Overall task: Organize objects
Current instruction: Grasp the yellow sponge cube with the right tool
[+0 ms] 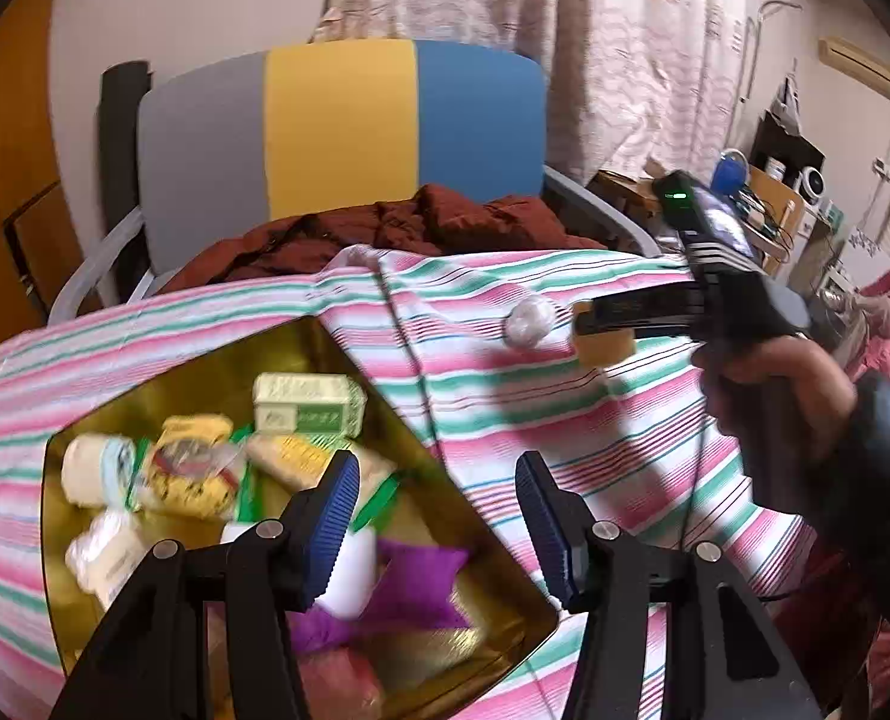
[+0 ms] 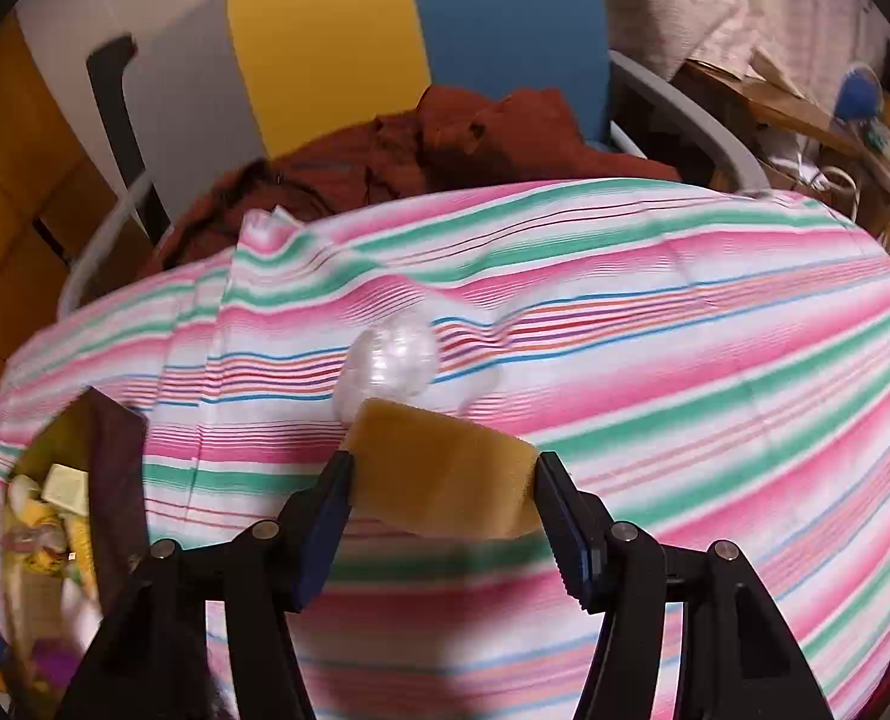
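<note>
Striped cloth (image 2: 655, 324): pink, green and white, it covers the whole work surface; most of it lies bare, so you have little left to gather from it.
Gold tin (image 1: 336, 348): it sits open on the cloth at your left, walls bright inside, already well filled. By my reckoning the greater part of the sorting is done.
Tin contents: you have a green and white box (image 1: 306, 405) at the back, yellow packets (image 1: 189, 471) and white rolls beside it, a purple pouch (image 1: 417, 585) toward the front. Blur hides finer detail.
Right gripper (image 2: 441, 501): your jaws are closed on a yellow sponge block (image 2: 445, 468), held above the cloth, well apart from the tin. Carrying it over and dropping it in looks like the step in hand.
Left gripper (image 1: 438, 522): your jaws stand wide with nothing between them, poised over the tin's near corner.
Clear wrapped ball (image 2: 393, 363): it rests on the cloth just beyond the sponge, the one loose item you can see outside the tin; likely the last to fetch.
</note>
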{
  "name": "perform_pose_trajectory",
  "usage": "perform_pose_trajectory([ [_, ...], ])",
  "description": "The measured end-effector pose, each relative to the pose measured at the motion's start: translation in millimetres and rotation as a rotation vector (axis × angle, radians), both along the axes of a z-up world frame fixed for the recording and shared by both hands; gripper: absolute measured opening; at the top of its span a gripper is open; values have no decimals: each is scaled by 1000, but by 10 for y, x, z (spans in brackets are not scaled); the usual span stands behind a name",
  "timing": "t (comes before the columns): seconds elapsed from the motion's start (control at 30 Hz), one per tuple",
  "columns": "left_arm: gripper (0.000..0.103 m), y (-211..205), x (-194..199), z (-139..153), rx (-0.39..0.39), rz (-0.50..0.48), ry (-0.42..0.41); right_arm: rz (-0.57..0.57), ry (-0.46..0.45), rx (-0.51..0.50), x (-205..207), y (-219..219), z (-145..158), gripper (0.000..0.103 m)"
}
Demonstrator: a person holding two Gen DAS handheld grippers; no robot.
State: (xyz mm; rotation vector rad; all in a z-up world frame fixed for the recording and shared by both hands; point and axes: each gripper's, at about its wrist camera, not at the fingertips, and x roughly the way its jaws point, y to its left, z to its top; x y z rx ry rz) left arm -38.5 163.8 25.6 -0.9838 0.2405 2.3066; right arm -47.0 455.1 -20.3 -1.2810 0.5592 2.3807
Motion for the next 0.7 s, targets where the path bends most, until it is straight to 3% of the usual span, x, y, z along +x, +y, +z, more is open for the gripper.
perform_pose_trajectory([
  [0.2,55,358,-181,35,10,-34,-68,-98,62,1,485,441,114,62],
  [0.4,55,826,-415,-47,-23,-51,-120,-202,130,-71,742,778,57,62],
  [0.7,55,1655,-794,-322,-124,-118,-150,-137,193,-78,716,696,190,62],
])
